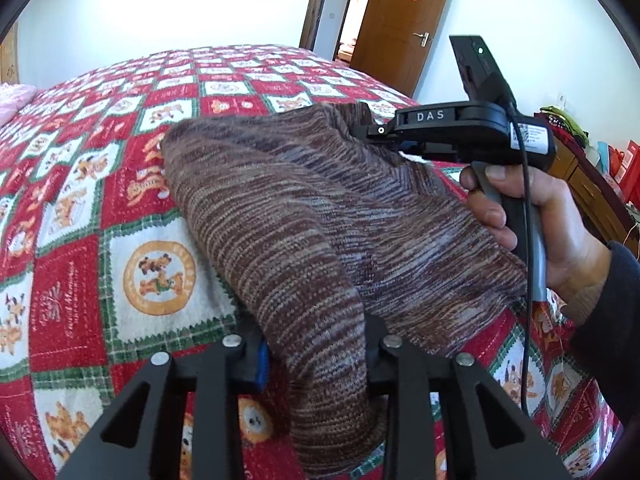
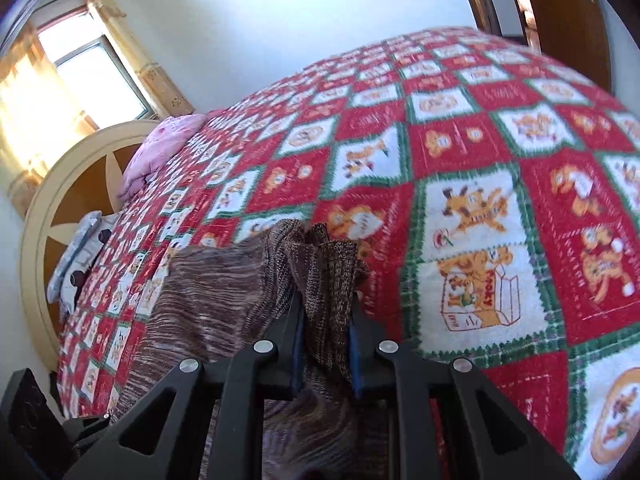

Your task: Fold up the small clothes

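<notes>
From the left wrist, the left hand-held gripper (image 1: 316, 364) is closed on a fold of the brown marled knit garment (image 1: 280, 220), which hangs above the red-and-white cartoon-patterned bed blanket (image 1: 80, 200). The right hand-held gripper (image 1: 370, 130) grips its far corner.

From the right wrist, that gripper's narrow jaws pinch bunched knit above the blanket.

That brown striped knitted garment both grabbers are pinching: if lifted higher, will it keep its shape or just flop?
The brown striped knitted garment will probably flop: it already sags in soft folds between the left gripper and the right gripper. It seems light, since small pinches hold it above the red checked bedspread. The coarse knit likely resists slipping.
</notes>
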`<state>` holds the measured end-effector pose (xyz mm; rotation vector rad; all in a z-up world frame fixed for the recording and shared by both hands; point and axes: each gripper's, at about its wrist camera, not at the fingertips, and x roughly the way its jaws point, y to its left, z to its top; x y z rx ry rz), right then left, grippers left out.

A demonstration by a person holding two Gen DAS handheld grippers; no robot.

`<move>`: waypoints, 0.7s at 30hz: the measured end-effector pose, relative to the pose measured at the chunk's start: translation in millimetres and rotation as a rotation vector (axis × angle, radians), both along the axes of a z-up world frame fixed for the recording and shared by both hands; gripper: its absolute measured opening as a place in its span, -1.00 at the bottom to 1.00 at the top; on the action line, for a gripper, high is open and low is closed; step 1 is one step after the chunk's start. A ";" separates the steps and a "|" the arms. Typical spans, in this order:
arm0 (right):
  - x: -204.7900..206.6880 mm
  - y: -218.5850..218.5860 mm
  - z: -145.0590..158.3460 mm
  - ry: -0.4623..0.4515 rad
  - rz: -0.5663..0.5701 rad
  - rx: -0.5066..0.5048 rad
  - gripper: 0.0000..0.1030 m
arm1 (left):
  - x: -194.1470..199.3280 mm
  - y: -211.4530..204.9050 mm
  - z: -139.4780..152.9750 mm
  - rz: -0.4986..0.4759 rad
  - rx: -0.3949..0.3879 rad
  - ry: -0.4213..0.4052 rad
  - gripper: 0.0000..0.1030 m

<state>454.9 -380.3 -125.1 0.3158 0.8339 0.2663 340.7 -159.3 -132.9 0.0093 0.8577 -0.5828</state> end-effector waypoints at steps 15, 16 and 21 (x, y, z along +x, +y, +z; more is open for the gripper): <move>-40.3 60.6 45.3 -0.078 0.102 0.027 -0.66 | -38.6 41.8 34.8 0.045 -0.018 -0.049 -0.43; -42.0 66.0 46.0 -0.081 0.111 0.034 -0.66 | -42.1 47.1 36.6 0.052 -0.018 -0.052 -0.43; -50.8 95.7 49.8 -0.095 0.156 0.054 -0.66 | -57.0 70.8 41.6 0.092 -0.006 -0.060 -0.43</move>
